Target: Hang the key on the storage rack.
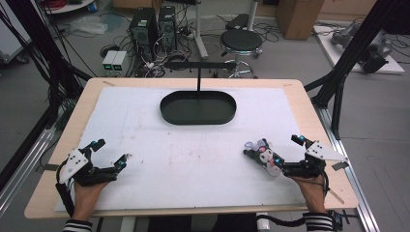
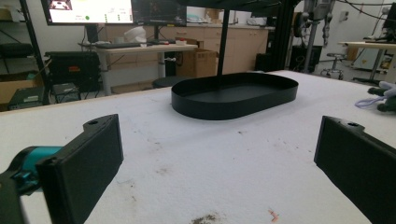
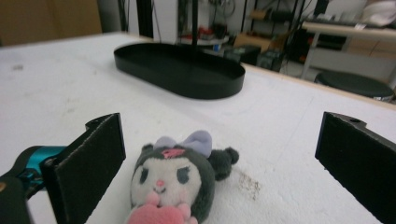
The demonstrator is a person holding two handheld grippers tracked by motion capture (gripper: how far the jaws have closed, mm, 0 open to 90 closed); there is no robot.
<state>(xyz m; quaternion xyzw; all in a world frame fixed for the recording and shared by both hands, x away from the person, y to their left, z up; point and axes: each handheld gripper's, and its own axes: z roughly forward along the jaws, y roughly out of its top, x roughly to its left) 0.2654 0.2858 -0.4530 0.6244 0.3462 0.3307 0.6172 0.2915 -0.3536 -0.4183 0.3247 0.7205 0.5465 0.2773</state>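
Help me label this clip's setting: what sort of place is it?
Most likely a robotics or data-collection lab: desktop computer towers with tangled cables on the floor, a monitor on a workbench, and a foam-covered table framed by black rig struts.

Most of the white bench (image 1: 145,125) lies bare — the whole middle of the high view, from the lower left corner across to the lower right, offers open passage. At upper centre a black oval tray (image 1: 198,107) stands in the way, with a thin upright post (image 1: 198,79) rising from its far rim. At lower right a plush toy (image 1: 265,155) lies between the spread fingers (image 3: 91,158) of the right gripper (image 1: 275,151) — nearer the left-hand one in the right gripper view, with free room beside the other.
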